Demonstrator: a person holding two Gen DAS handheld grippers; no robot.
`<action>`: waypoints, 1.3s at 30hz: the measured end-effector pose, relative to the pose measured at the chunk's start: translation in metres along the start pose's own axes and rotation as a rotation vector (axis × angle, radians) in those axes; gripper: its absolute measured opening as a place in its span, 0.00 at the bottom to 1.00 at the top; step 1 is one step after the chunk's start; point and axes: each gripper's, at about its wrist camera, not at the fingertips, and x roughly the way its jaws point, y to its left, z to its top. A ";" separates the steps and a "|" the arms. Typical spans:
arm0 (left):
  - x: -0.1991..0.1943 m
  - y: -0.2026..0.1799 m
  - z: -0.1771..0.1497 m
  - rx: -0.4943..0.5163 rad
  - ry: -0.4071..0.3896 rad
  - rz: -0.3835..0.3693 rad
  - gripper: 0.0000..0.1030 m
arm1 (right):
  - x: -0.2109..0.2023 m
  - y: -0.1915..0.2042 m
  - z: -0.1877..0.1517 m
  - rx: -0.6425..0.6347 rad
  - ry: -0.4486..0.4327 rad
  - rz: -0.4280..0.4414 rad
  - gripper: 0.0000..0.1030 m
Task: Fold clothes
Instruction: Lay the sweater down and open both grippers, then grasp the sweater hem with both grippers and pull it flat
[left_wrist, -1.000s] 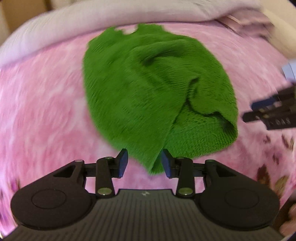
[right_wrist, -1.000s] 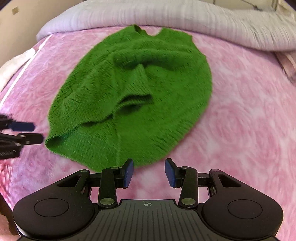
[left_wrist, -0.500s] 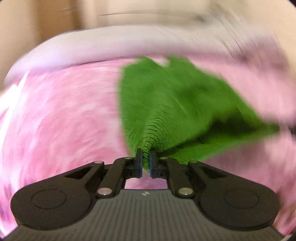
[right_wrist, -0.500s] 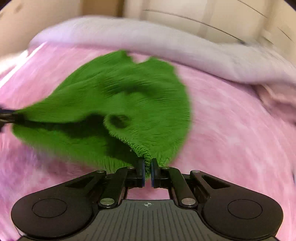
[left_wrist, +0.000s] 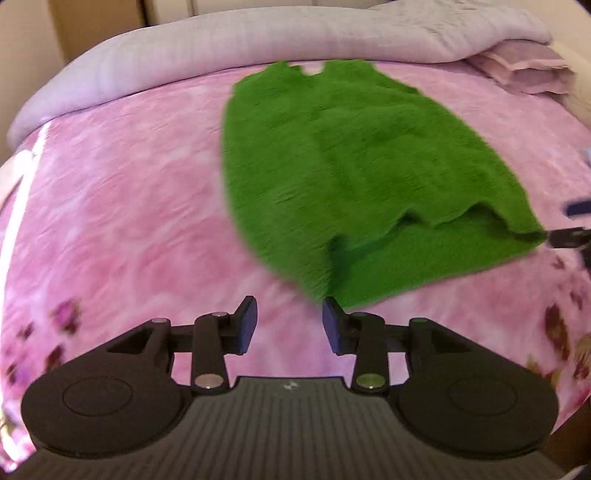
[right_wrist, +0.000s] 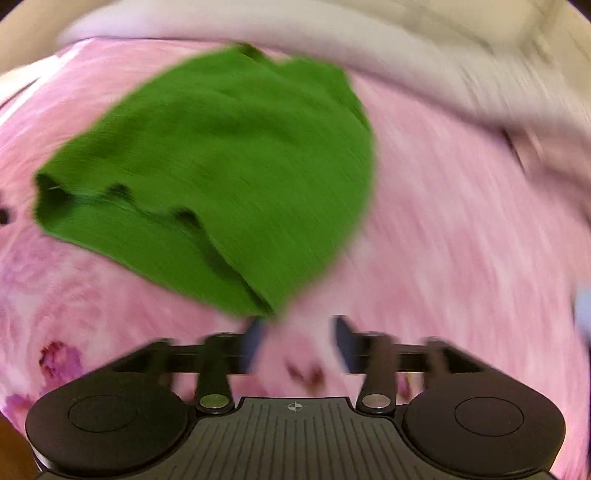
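A green knitted sweater (left_wrist: 354, 177) lies spread flat on the pink bedspread (left_wrist: 122, 206), neck hole toward the far side and hem toward me. My left gripper (left_wrist: 289, 319) is open just short of the hem's near left corner, nothing between its fingers. In the right wrist view the same sweater (right_wrist: 229, 155) is blurred by motion; my right gripper (right_wrist: 297, 338) is open just below the hem's near right corner, holding nothing. The right gripper's tips (left_wrist: 569, 236) also show at the right edge of the left wrist view.
A pale lilac rolled duvet (left_wrist: 258, 48) runs along the far side of the bed. Folded pinkish cloth (left_wrist: 524, 70) is stacked at the far right. The bedspread has dark flower prints (left_wrist: 557, 325) near its front edge.
Half a second ago both grippers were shut on the sweater's hem corners and had it lifted. Now both are open, the hem lies stretched flat, and the grippers have drawn back.
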 end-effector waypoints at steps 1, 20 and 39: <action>0.006 -0.002 0.003 0.002 -0.006 0.010 0.36 | 0.002 0.009 0.004 -0.059 -0.032 0.007 0.57; -0.034 -0.023 0.015 0.431 -0.248 0.050 0.04 | -0.024 -0.031 -0.003 -0.152 -0.264 -0.267 0.01; 0.035 0.073 -0.030 -0.773 0.061 -0.384 0.39 | 0.039 -0.144 -0.053 0.714 0.110 0.281 0.62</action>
